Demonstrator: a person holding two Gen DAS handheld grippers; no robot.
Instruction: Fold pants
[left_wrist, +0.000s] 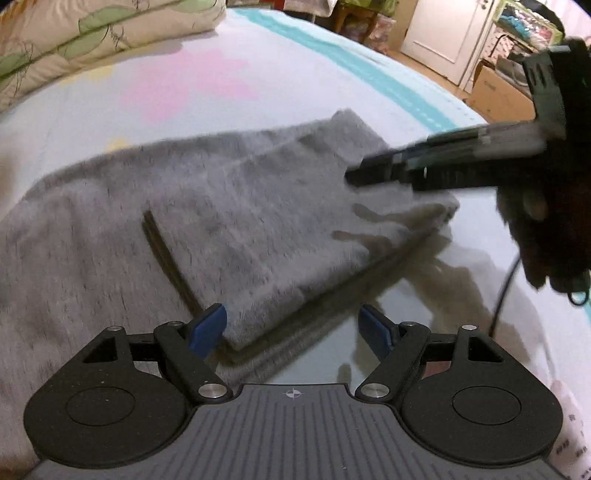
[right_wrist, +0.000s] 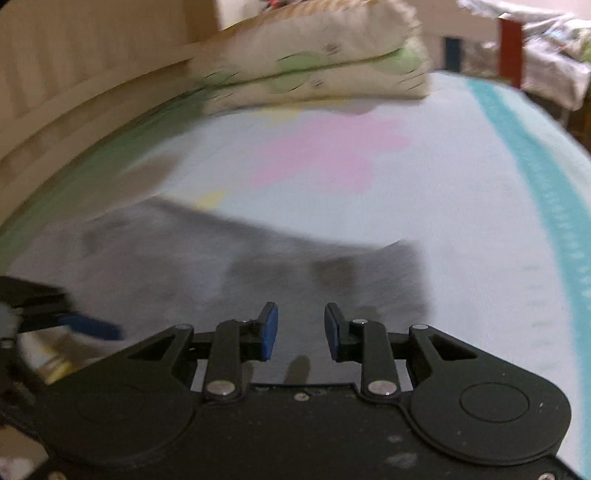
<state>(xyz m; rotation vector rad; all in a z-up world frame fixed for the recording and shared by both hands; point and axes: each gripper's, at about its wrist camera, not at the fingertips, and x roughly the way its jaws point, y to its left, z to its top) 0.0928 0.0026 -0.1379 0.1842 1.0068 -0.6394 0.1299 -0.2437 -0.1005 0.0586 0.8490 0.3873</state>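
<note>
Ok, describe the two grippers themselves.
Both match: the left gripper and right gripper have black linkage arms, silver pivot pins, round black discs and blue finger pads. The left's base is ribbed grey with a crosshair mark. A black cable hangs from the right.

No word, brand, or number can be read in either view. The only sign is a small white crosshair mark (left_wrist: 291, 394), a circle quartered by a cross, printed at the front edge of the ribbed grey body of the left tool (left_wrist: 291, 326). Both views are blurred.
</note>
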